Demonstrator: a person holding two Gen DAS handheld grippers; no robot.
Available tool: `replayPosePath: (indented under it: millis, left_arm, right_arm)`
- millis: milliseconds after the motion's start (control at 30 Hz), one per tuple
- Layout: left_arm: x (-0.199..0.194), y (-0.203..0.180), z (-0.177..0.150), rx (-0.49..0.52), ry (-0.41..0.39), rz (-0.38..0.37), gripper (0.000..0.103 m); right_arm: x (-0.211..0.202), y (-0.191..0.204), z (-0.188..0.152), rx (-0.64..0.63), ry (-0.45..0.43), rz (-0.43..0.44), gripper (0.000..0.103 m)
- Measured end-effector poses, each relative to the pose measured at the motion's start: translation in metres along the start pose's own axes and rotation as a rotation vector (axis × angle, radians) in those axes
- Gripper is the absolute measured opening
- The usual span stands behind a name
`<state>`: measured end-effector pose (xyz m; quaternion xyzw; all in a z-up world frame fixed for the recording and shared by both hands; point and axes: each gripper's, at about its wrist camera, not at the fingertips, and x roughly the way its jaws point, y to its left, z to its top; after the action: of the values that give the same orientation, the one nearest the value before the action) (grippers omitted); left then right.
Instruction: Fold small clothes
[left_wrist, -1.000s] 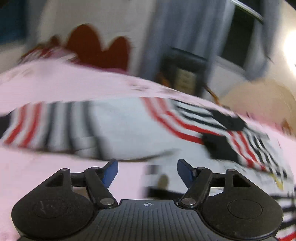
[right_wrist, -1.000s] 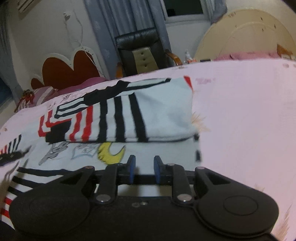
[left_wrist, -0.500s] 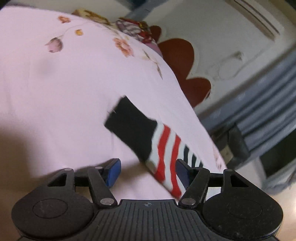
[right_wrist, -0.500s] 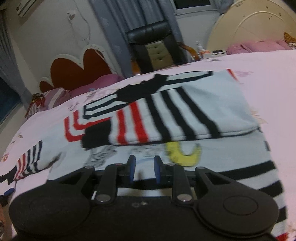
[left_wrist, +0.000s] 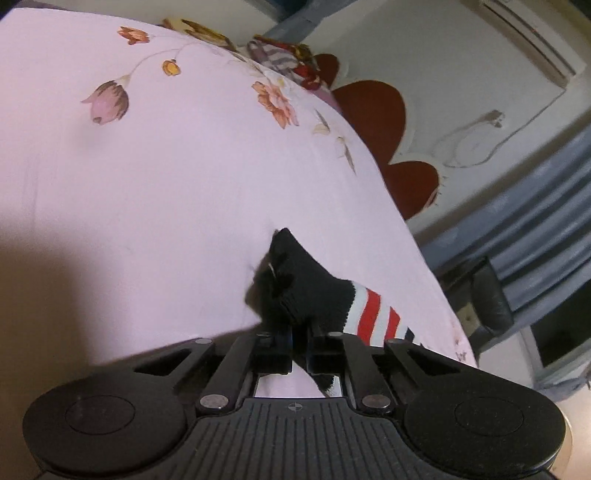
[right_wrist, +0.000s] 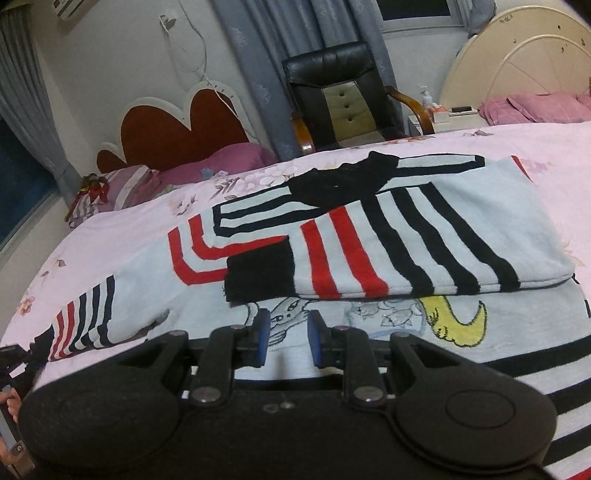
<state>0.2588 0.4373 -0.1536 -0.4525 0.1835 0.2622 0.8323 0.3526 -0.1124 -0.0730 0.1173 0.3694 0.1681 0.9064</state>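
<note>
Knit, soft and light — the striped sweater (right_wrist: 388, 236) is floppy w/ no stiffness, so it drapes and bunches wherever I grab; best holds are cuffs, hem, corners, not mid-panel. It lies spread on the pink bedsheet (left_wrist: 166, 177), one sleeve already folded across the body. The other sleeve (right_wrist: 85, 317) trails out to the left in the right wrist view.

My left gripper (left_wrist: 300, 345) is pinched tight on that sleeve's black cuff (left_wrist: 291, 284); fabric puckers up ahead of the pads, red/white stripes run off to the right. Thick ribbed cuff, shouldn't slip, but I reckon a fast pull would drag the whole body along.

My right gripper (right_wrist: 285, 341) hovers just above the cartoon print on the front panel, jaws part-spread, nothing between them.

Vs half a sec ago: left jaws have just been closing — then they stood wide w/ the cuff lying flat between them, now they're clamped on it. Right gripper's gap is unchanged; the sweater fills more of its view than a sec ago.
</note>
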Motion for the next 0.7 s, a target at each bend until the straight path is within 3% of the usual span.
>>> replayPosePath:
  millis: [133,300,433,700]
  left_arm:
    - [-0.006,-0.015,0.000,0.117,-0.007,0.019,0.006]
    - [-0.023,-0.066,-0.010,0.263,-0.035,-0.084,0.005]
    - [-0.020,-0.130,-0.041,0.444,0.008,-0.179,0.005]
    - [-0.001,-0.236,-0.125,0.627,0.155,-0.336,0.005]
  right_arm:
    - [-0.002,-0.001,0.000,0.004,0.002,-0.014,0.023]
    - [-0.005,-0.006,0.003,0.031,-0.003,-0.024,0.023]
    - [-0.007,-0.011,0.008,0.058,-0.024,-0.019,0.023]
    - [-0.015,-0.034,0.010,0.110,-0.049,-0.022,0.023]
